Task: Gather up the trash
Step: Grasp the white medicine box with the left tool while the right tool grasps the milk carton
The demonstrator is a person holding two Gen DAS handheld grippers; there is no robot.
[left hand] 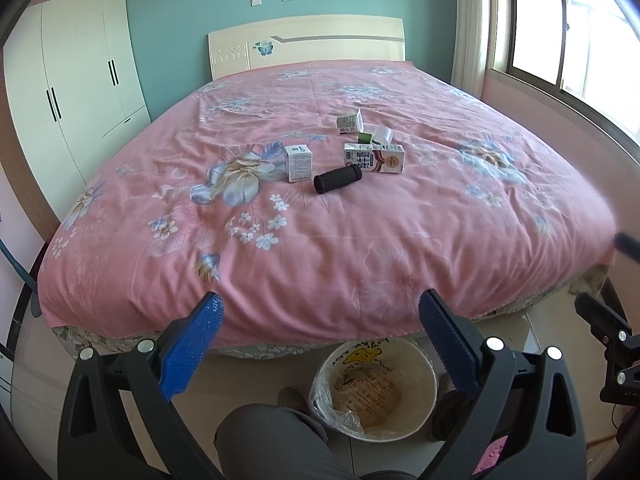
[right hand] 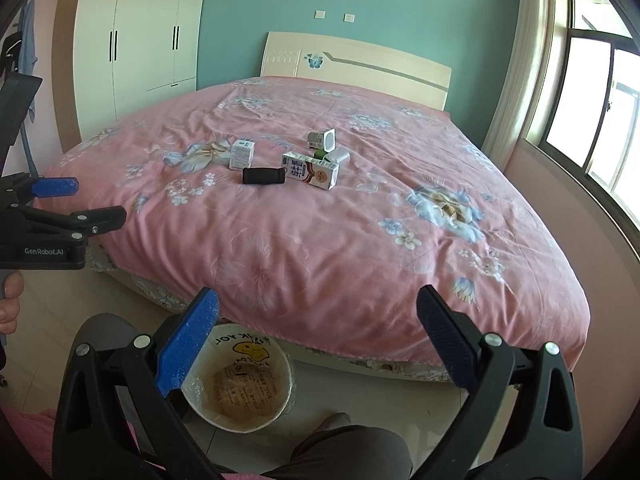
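I am looking over a pink flowered bed [left hand: 320, 240]; a lined bin [left hand: 374, 388] is standing on the floor at its foot, just below my grippers. Mid-bed, well beyond my fingers, trash is lying clustered: a long milk carton [left hand: 374, 158], a small white carton [left hand: 299, 163], a black roll [left hand: 338, 179] and yogurt cups [left hand: 350, 122]. I am holding the left gripper [left hand: 320, 330] and right gripper [right hand: 318, 328] spread wide, gripping nothing.
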